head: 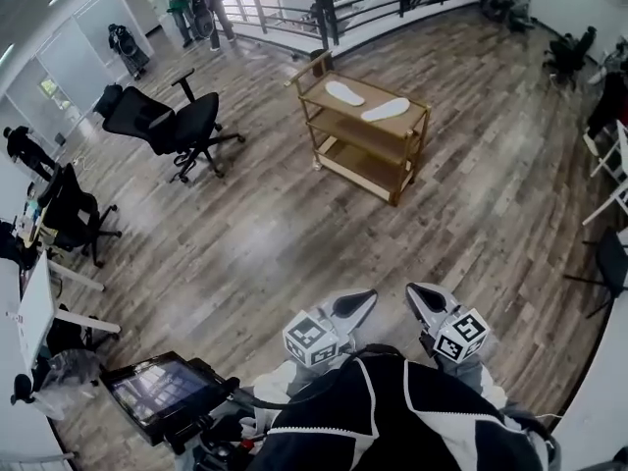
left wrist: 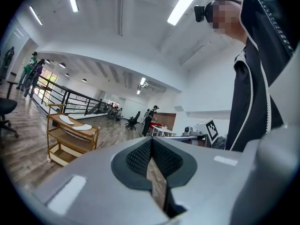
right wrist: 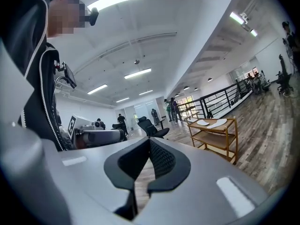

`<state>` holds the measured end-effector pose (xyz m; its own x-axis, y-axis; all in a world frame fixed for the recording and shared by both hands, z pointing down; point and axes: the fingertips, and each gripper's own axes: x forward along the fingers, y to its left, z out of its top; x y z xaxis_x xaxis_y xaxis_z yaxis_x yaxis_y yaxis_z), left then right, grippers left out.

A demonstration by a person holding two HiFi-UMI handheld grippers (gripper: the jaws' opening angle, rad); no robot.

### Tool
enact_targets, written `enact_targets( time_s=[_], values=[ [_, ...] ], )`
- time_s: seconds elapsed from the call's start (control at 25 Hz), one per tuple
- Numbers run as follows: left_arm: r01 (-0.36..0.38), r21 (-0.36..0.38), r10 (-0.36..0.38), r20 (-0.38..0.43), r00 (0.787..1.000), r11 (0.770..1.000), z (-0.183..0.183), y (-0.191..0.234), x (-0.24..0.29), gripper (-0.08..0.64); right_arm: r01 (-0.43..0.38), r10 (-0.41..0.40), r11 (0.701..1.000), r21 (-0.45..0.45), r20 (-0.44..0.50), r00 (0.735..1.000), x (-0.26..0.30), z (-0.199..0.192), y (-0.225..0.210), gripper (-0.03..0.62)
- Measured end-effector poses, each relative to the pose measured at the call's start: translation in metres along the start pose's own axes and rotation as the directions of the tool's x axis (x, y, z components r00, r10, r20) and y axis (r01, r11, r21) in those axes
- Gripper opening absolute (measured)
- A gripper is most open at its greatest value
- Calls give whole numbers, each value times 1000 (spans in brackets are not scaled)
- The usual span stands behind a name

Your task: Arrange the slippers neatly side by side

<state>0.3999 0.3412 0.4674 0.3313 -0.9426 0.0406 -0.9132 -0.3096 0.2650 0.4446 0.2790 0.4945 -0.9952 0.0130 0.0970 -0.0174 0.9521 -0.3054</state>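
Heading for the wooden rack (head: 368, 137), spread your left tool (head: 355, 304) and right tool (head: 424, 298), both shut and empty, before reaching the slippers (head: 386, 110)

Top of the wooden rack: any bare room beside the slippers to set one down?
Bare wedge on the top shelf along its far edge, between the left slipper and right slipper. Near edge is crowded by both. Middle shelf looks bare.
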Motion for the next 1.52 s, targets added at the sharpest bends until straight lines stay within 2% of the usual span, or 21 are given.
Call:
enact_targets(
  time_s=[0.4, 0.6, 0.84, 1.2, 1.4, 1.52],
  values=[
    [30, 19, -30, 6, 1000, 999, 29, 123, -9, 15, 55, -54, 998, -27, 33, 998, 117, 29, -37, 5],
    [35, -6, -34, 19, 999, 999, 35, 152, -10, 15, 51, -50, 998, -32, 7, 999, 147, 33, -42, 5],
    [22, -37, -21, 22, 1000, 999, 41, 195, 6, 15, 45, -45, 999, -20, -16, 999, 180, 38, -67, 5],
    [-50, -56, 51, 15, 999, 997, 62, 272, 52, 15, -28, 28, 999, -16, -33, 999, 252, 64, -141, 5],
    [-90, -66, 93, 31, 995, 994, 84, 330, 102, 15, -84, 83, 996, -16, -50, 995, 298, 93, -201, 5],
    [-93, -71, 96, 50, 994, 993, 96, 347, 125, 15, -98, 96, 995, -32, -47, 994, 309, 108, -223, 5]
  ],
)
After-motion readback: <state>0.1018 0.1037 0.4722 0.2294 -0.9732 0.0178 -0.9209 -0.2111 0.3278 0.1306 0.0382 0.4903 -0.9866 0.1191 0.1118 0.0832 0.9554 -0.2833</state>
